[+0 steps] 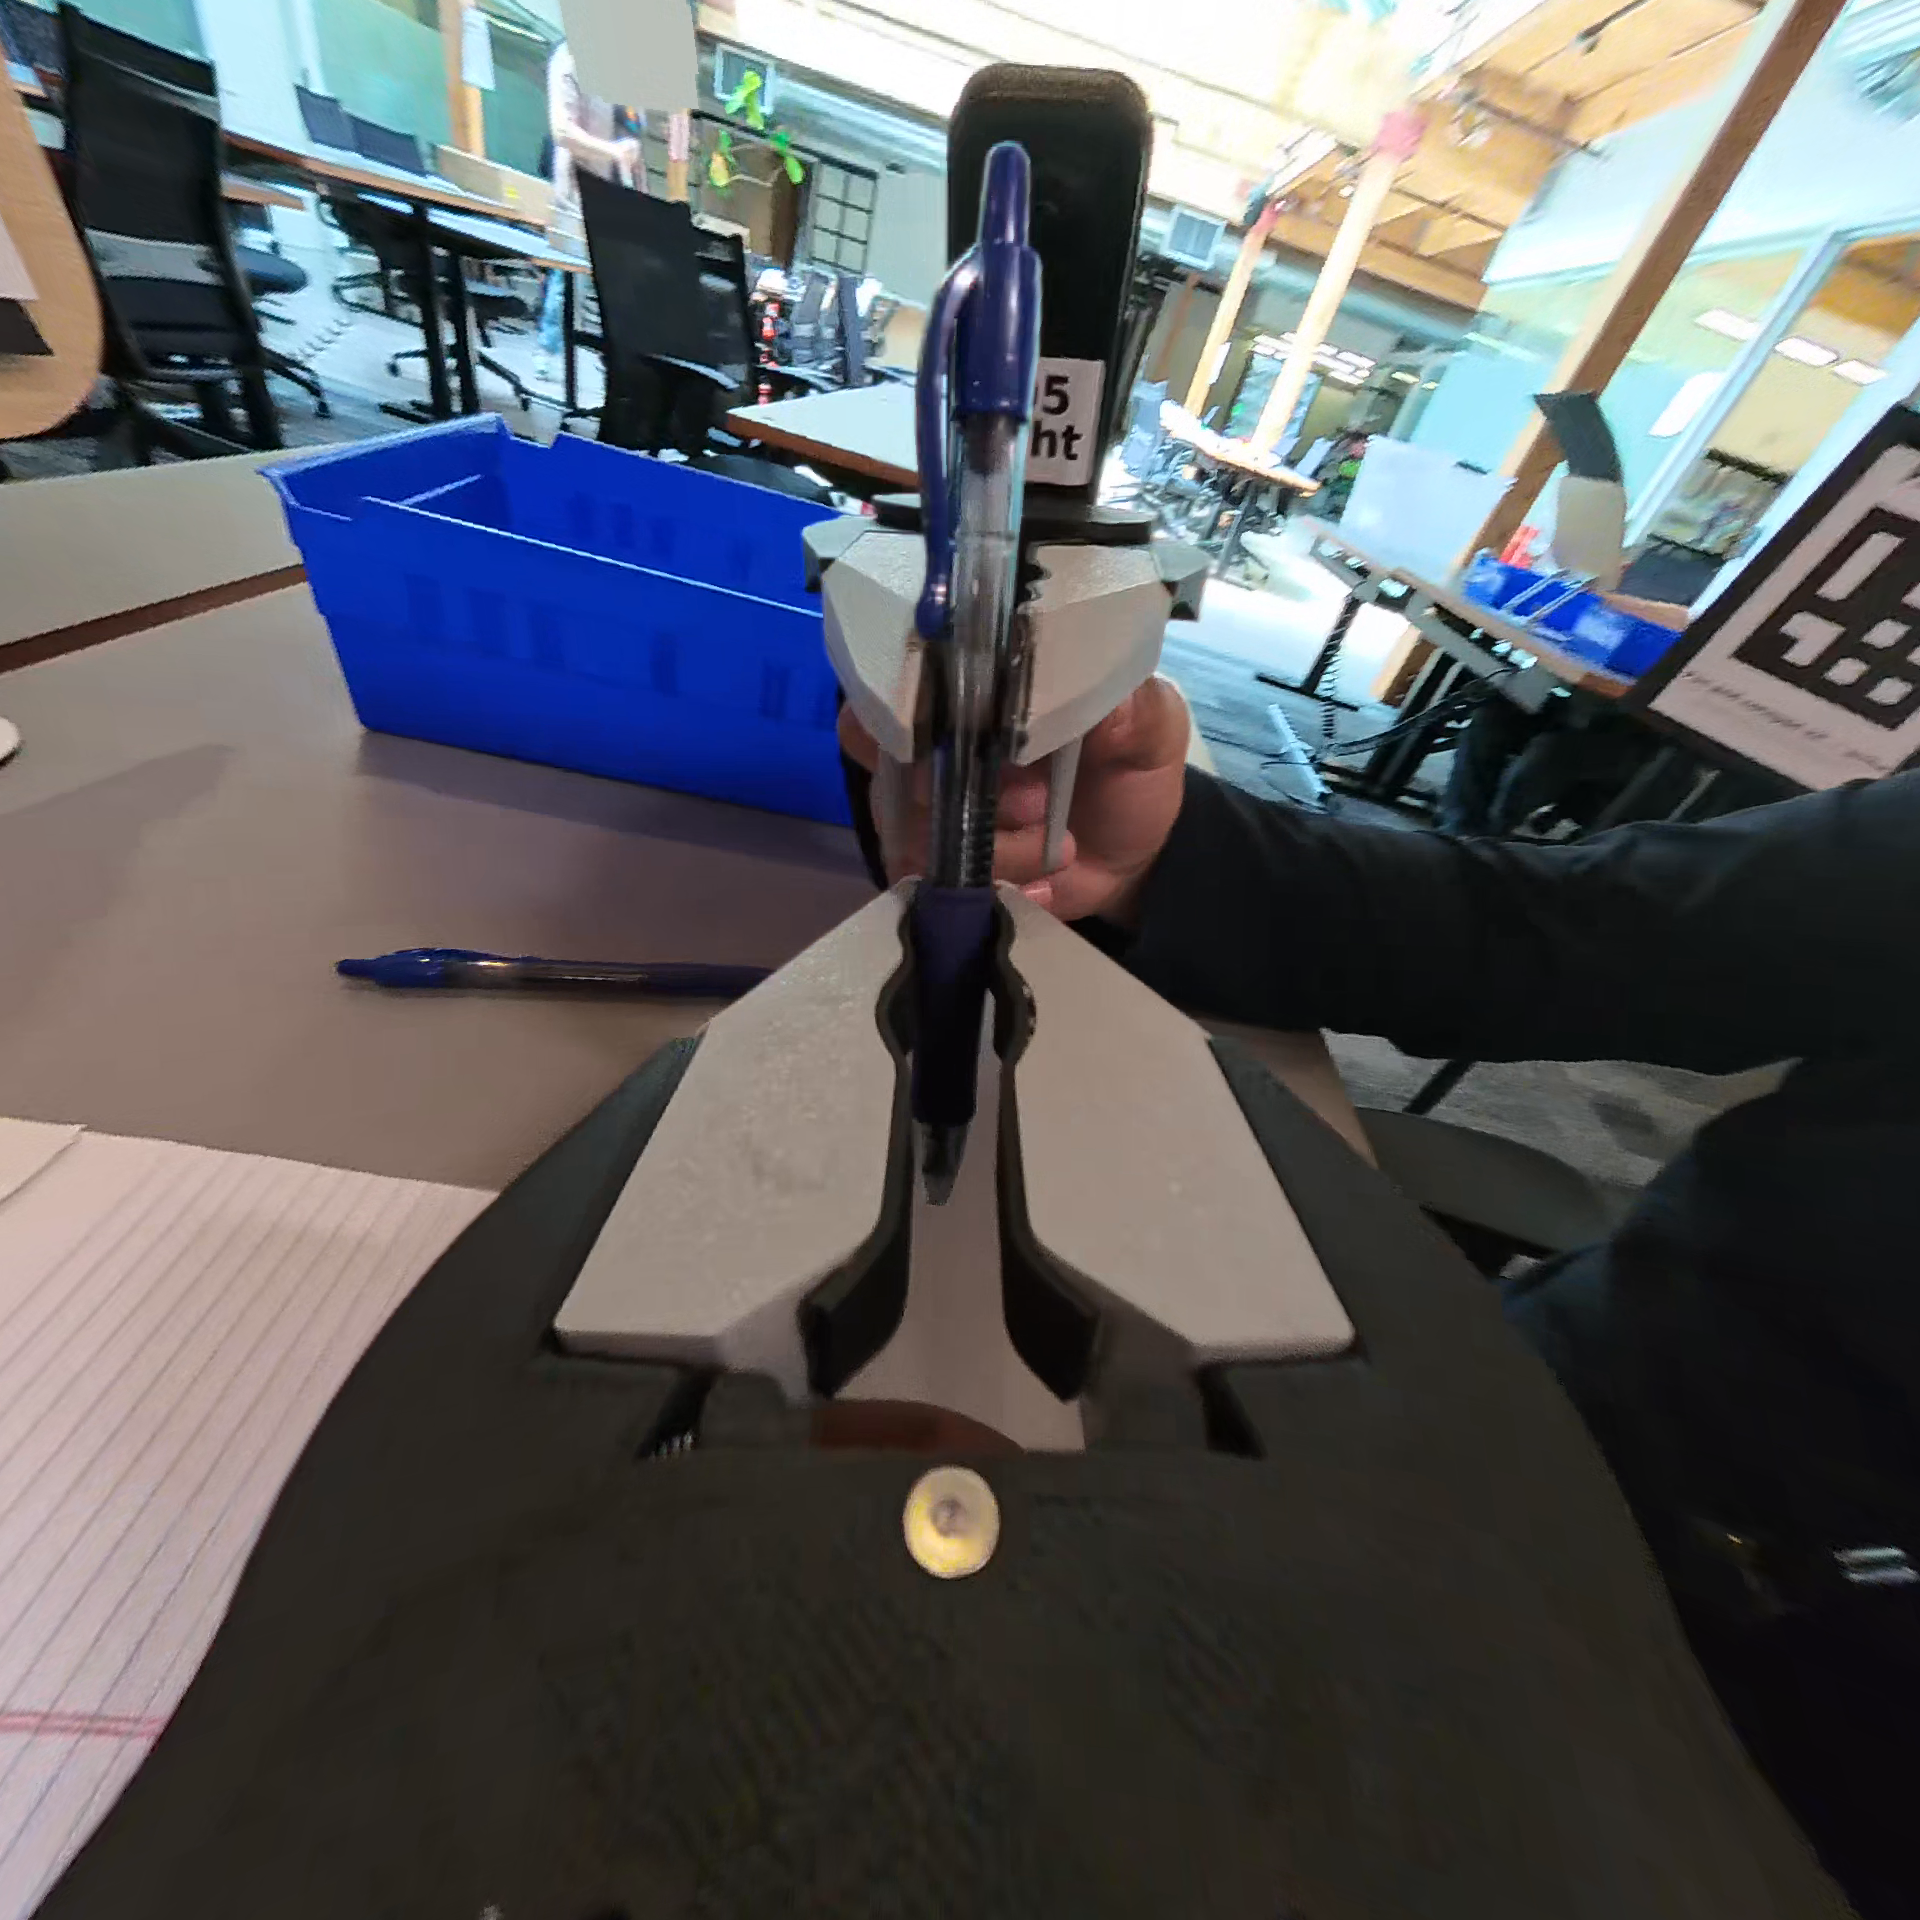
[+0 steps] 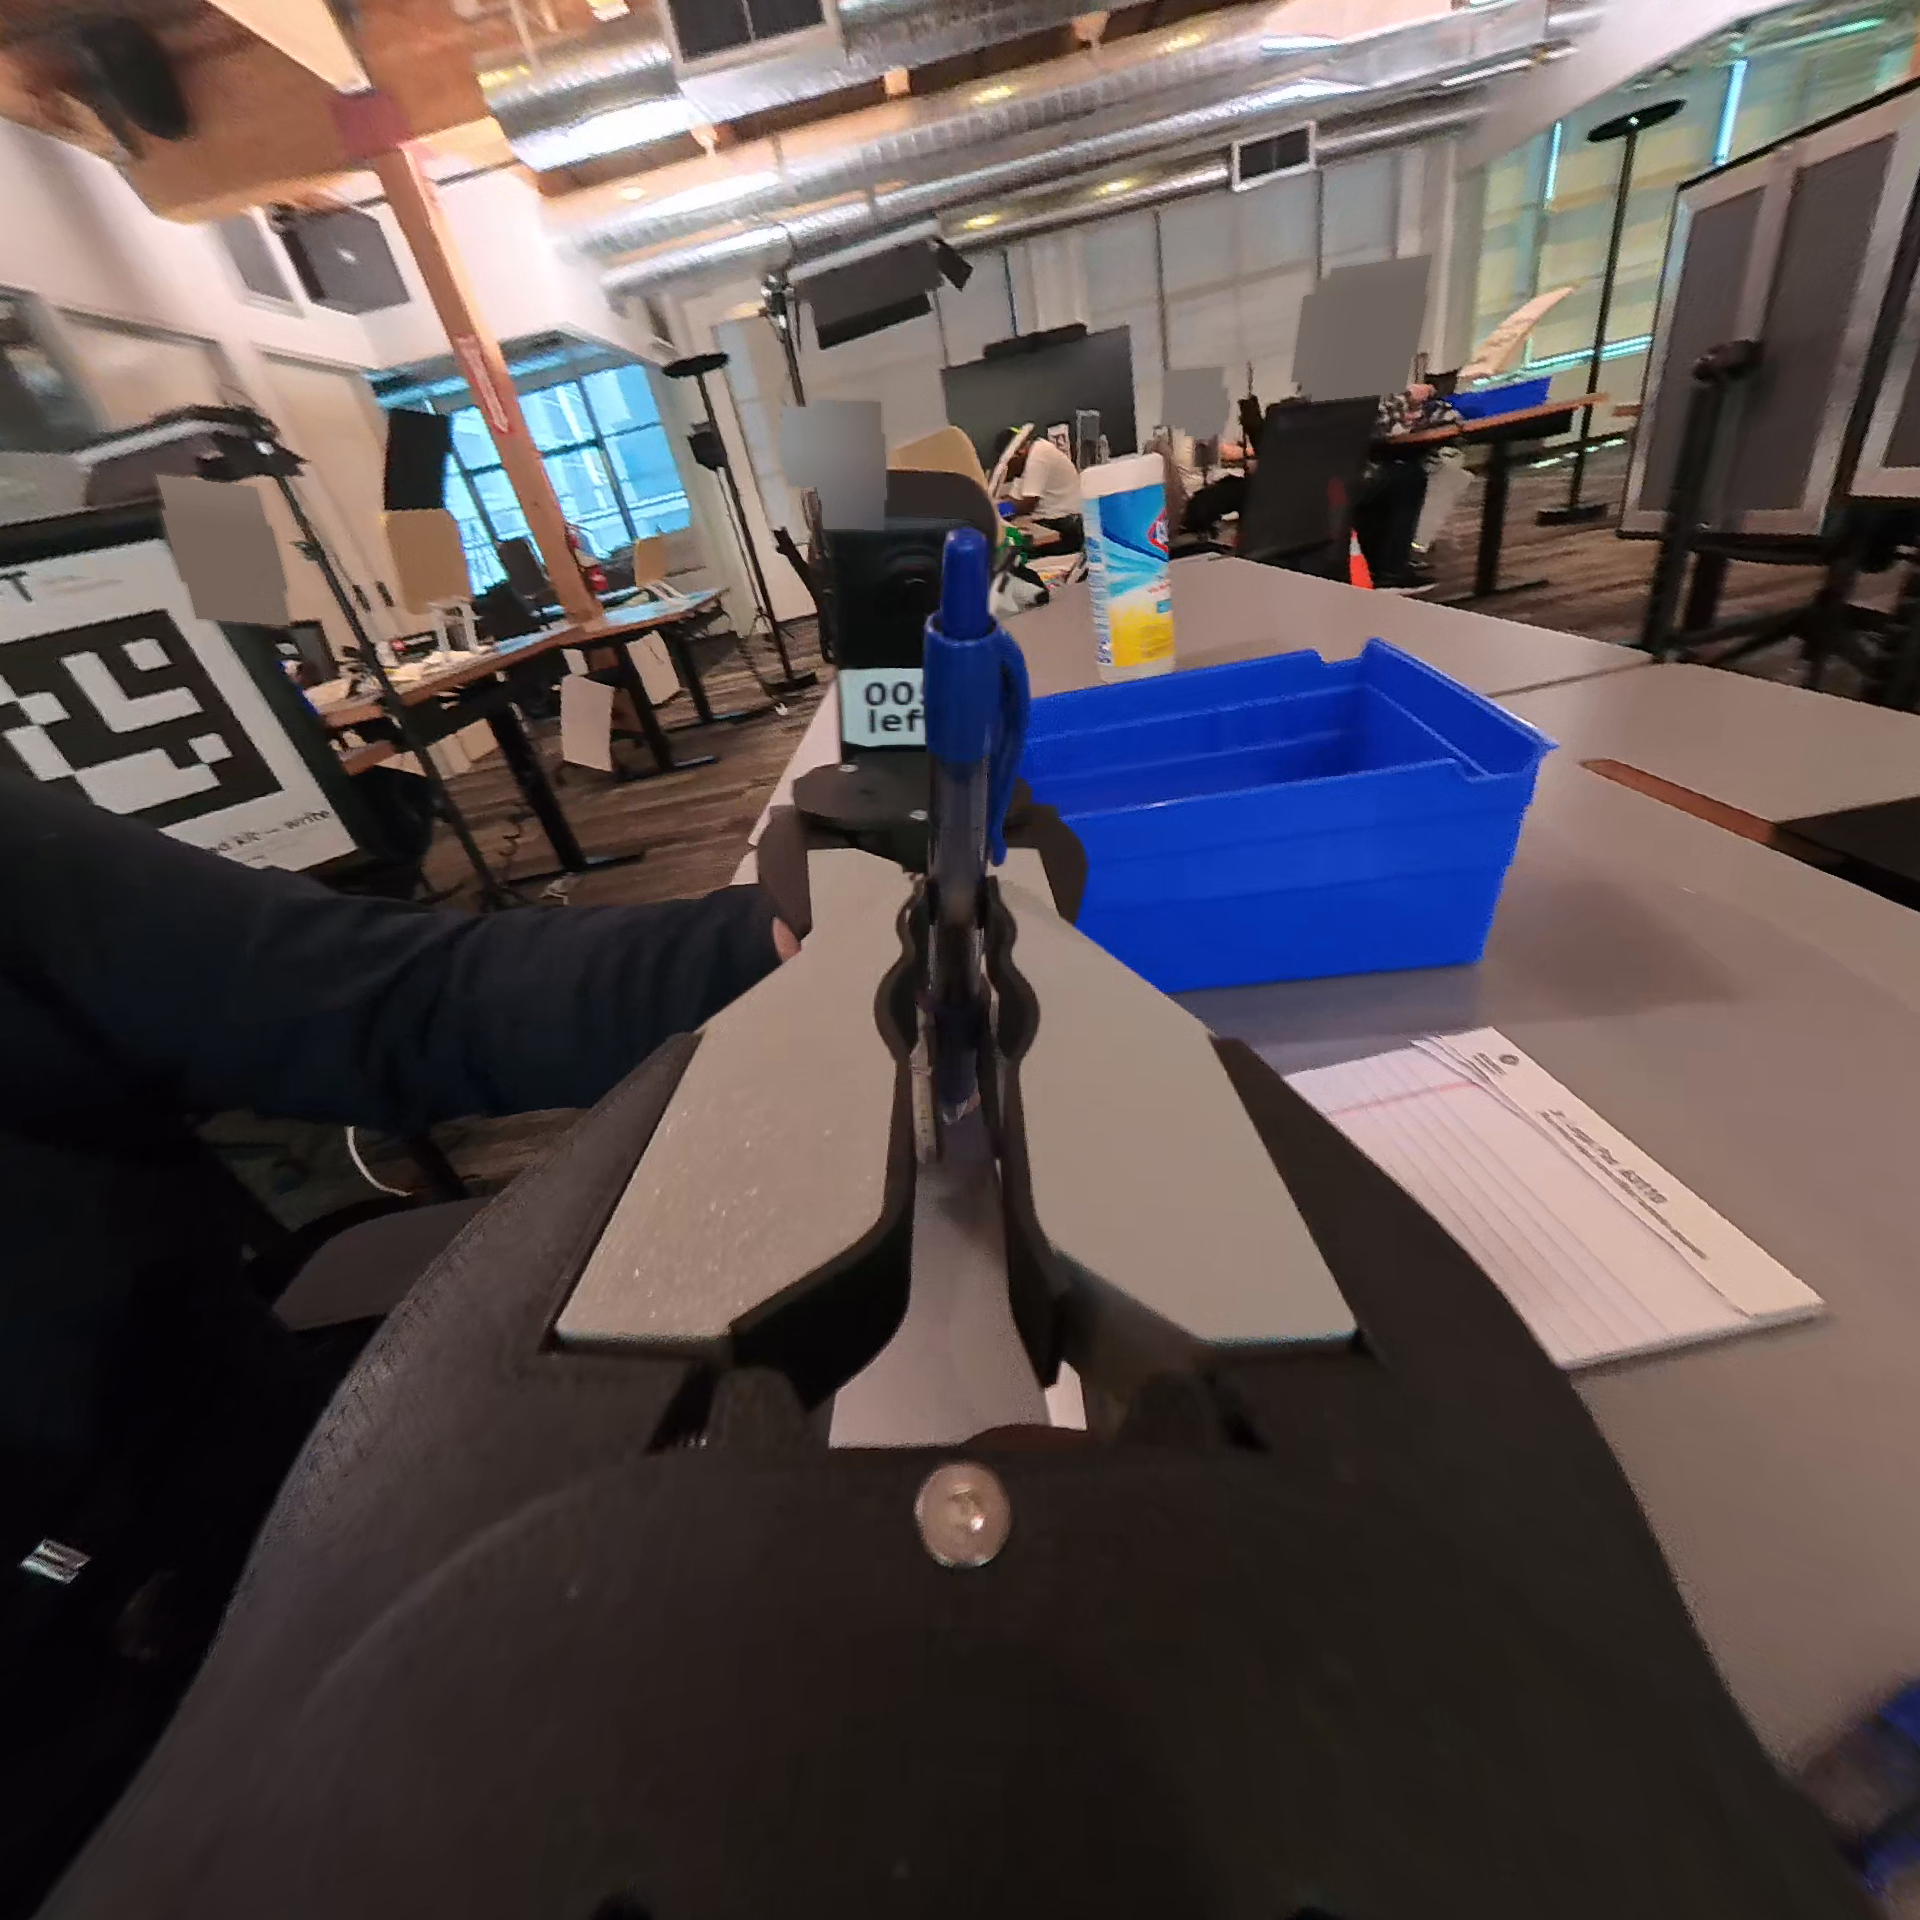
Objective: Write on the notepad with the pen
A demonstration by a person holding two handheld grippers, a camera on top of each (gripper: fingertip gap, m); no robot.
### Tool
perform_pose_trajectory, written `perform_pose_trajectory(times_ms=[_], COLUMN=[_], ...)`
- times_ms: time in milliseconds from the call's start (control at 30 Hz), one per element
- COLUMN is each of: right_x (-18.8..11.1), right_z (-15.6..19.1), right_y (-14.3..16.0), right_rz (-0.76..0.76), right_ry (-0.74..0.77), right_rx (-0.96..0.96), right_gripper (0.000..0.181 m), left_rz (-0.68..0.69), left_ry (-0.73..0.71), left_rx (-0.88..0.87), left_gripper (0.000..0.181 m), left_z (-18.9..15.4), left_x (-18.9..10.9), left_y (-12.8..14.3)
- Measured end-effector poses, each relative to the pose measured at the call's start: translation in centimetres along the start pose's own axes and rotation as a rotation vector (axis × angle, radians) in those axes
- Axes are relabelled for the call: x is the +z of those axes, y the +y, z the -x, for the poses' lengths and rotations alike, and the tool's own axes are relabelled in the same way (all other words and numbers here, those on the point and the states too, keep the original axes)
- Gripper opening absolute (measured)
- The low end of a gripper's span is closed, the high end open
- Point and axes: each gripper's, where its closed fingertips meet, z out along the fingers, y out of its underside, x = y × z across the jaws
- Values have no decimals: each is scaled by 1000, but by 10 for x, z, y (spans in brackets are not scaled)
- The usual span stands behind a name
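A blue click pen (image 1: pixel 982 488) stands roughly upright in the air between my two grippers, which face each other. My left gripper (image 1: pixel 954 935) is shut on its dark blue grip, with the tip pointing down toward the camera. My right gripper (image 1: pixel 971 665) is shut on the clear barrel just below the clip. In the right wrist view the pen (image 2: pixel 961 707) rises from my right gripper (image 2: pixel 951 935), with my left gripper (image 2: pixel 940 842) right behind it. The lined notepad (image 1: pixel 208 1351) lies on the table at lower left, and at the right in the right wrist view (image 2: pixel 1507 1174).
A second blue pen (image 1: pixel 551 971) lies on the grey table (image 1: pixel 208 831) in front of a blue plastic bin (image 1: pixel 582 613), also shown in the right wrist view (image 2: pixel 1278 831). A wipes canister (image 2: pixel 1127 566) stands behind the bin. A person's dark sleeve (image 1: pixel 1455 914) reaches in from the right. Some 5 cm of space lies between my two pairs of fingers.
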Motion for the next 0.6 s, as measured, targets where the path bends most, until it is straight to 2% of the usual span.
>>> perform_pose_trajectory(times_ms=[100, 433, 600], right_x=[0, -8, -9], right_z=[-3, -46, -53], right_y=[2, 14, 19], right_rz=[11, 58, 68], right_ry=[24, 257, 284], right_rx=[-9, 31, 78], right_gripper=[6, 12, 12], left_rz=[14, 173, 256], left_ry=[-35, -448, -503], left_rx=[22, 208, 286], left_gripper=[6, 5, 6], left_z=[6, 62, 68], left_x=[0, -7, -6], left_y=[2, 21, 32])
